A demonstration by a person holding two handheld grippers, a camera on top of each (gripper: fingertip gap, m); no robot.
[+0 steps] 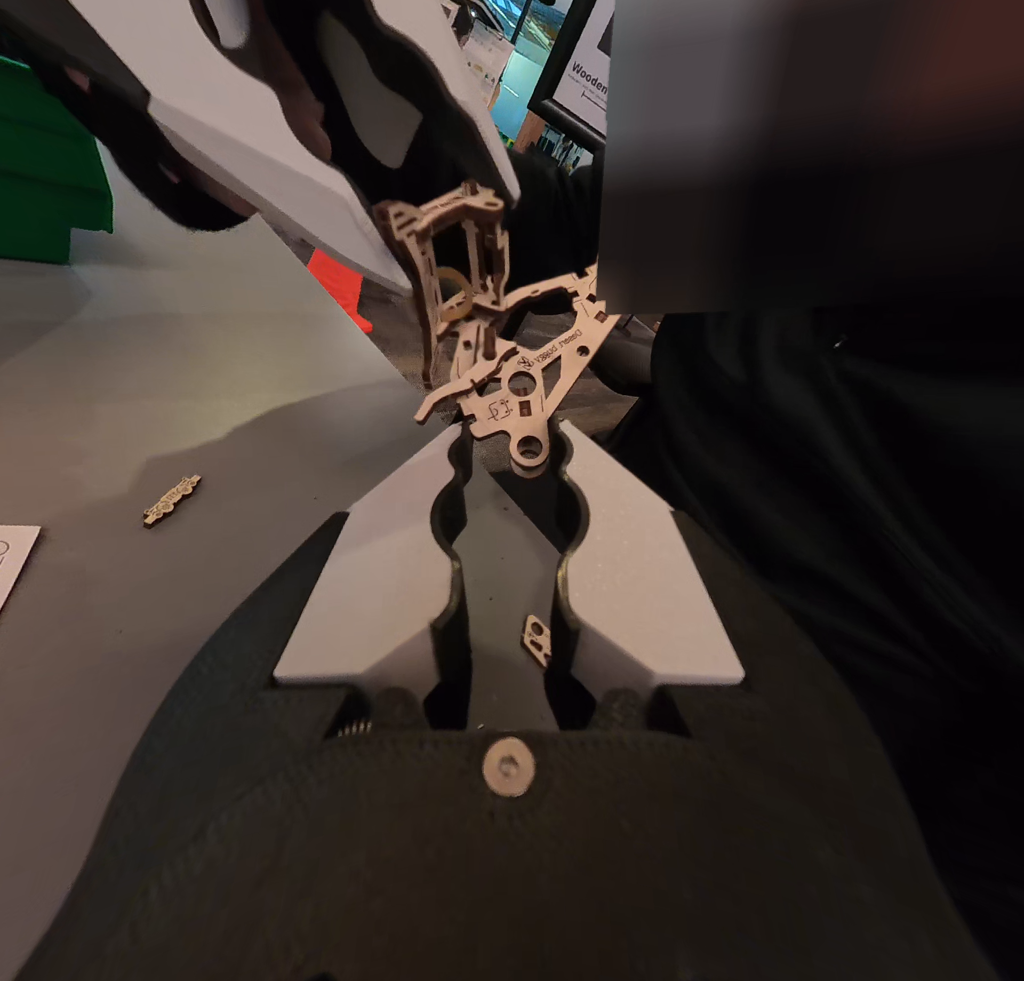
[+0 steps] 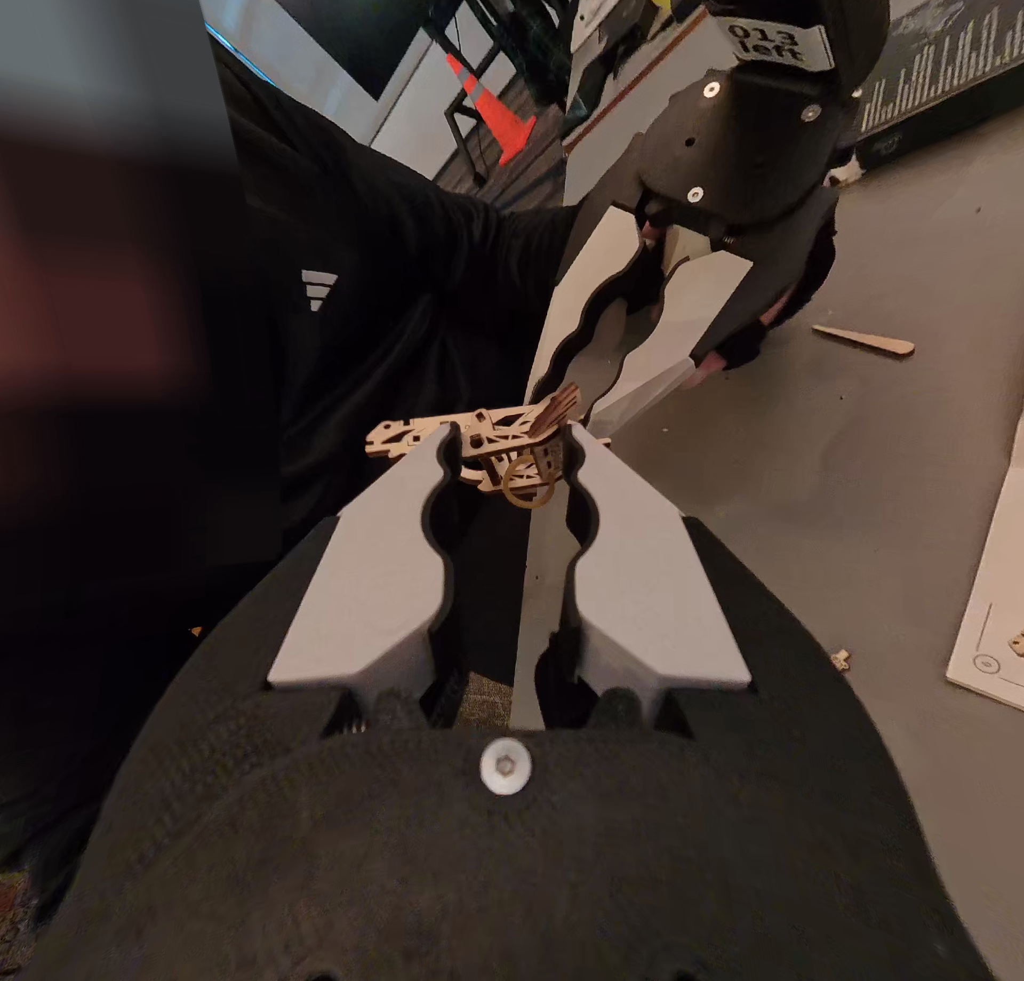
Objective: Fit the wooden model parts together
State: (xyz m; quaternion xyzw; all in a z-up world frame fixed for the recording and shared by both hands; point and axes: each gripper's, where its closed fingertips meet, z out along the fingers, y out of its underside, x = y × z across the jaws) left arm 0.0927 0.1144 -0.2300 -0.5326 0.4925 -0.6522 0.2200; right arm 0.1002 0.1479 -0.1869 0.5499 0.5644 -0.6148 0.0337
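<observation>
So right now I've got the wooden model (image 1: 501, 345) hanging in the air between both sets of fingers, off the bench (image 1: 166, 400). My left gripper (image 1: 507, 444) is pinching the flat side plate (image 1: 532, 394) of it right at the fingertips, by the rounded tab with the hole, so that one's clamped on the model. My right gripper (image 2: 512, 444) comes in from the far side and has the boxy frame end (image 2: 521, 455) sitting between its tips. It looks like it's squeezing that frame, but the gap between those fingers stays fairly wide, so I'd call it a light hold at best.

The step looks like seating the frame's tabs into the slots of the flat plate. My take on doing it well: keep the left fingers as the anchor and don't twist, since thin ply will probably snap at the narrow struts. Push with the right fingers straight along the slot line, not at an angle. There's a small ring (image 2: 529, 489) dangling off the frame just ahead of the right fingertips, and I'd keep it clear of the joint.

Loose bits are lying around too: a small strip (image 1: 172, 501) left of my left fingers, a tiny plate (image 1: 536, 638) on the bench showing between them, and a wooden stick (image 2: 864, 340) out past the right side.
</observation>
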